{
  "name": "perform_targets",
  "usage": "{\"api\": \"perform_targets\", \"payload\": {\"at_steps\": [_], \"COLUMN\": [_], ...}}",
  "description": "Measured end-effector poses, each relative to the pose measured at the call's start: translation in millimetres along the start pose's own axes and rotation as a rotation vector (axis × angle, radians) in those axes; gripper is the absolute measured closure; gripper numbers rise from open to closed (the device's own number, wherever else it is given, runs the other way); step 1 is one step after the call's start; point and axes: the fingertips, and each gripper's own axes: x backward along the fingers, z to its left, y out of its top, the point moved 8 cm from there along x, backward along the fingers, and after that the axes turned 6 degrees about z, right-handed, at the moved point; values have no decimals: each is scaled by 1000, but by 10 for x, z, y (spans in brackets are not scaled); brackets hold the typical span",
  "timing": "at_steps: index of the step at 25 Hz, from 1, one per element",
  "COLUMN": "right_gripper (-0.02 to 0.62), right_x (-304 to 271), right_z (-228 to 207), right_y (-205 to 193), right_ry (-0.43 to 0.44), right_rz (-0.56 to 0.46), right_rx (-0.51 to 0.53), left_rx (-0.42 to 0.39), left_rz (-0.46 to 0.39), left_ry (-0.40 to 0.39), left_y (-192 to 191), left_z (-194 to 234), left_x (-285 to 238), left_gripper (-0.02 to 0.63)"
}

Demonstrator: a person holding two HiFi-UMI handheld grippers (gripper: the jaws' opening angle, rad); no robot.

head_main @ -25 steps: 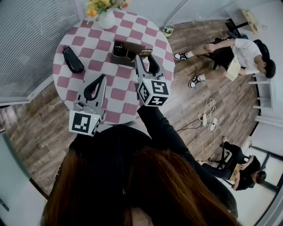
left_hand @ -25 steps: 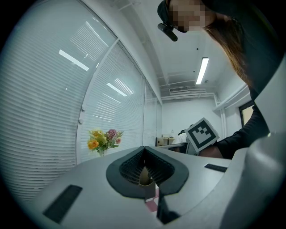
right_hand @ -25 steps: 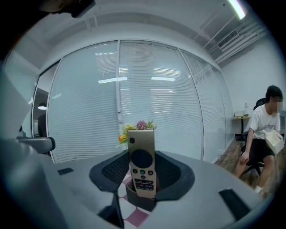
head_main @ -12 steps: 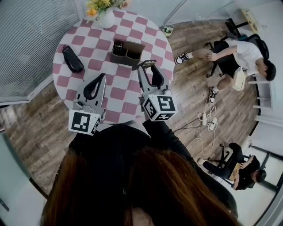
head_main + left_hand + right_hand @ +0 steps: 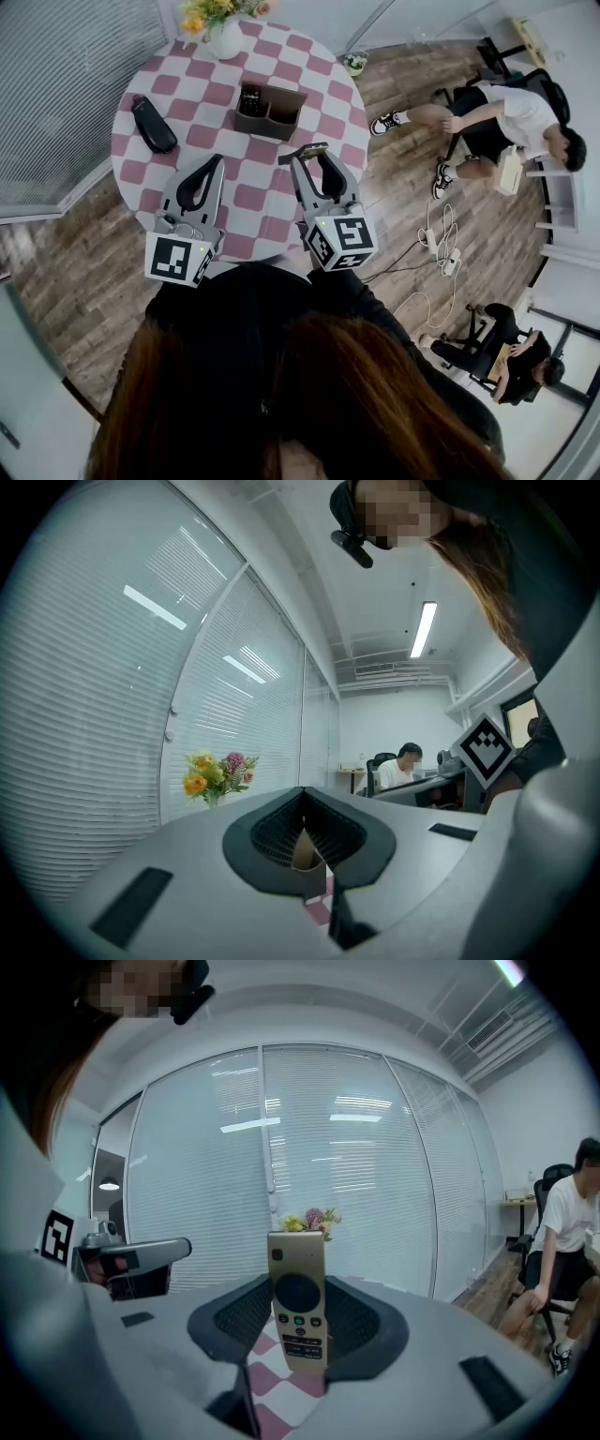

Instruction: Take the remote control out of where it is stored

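The left tool [image 5: 216, 164] hovered shut and empty over the checkered counter [image 5: 197, 94], apparently kept aside. Past it stood the brown storage box [image 5: 270, 108]. The right tool [image 5: 314, 155] gripped the gold remote control [image 5: 298, 1307] upright, clear of the box.
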Motion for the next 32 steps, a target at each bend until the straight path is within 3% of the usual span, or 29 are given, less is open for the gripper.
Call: {"api": "perform_targets", "payload": {"at_steps": [9, 15, 26, 32], "right_gripper": [408, 408, 408, 408], "right_x": [96, 98, 47, -43], "right_z": [-7, -31, -78, -39], "right_y": [-576, -963, -1261, -1414], "right_ry": [54, 64, 79, 102], "right_rz": [225, 376, 511, 575], "right_rx": [-7, 44, -32, 10], "left_rx": [7, 8, 10, 13], "left_rz": [-1, 2, 7, 6], "left_ry": [18, 12, 12, 22], "left_y": [7, -7, -9, -13], "left_z": [52, 54, 57, 83], "left_x": [30, 6, 6, 25], "left_gripper": [597, 597, 597, 597]}}
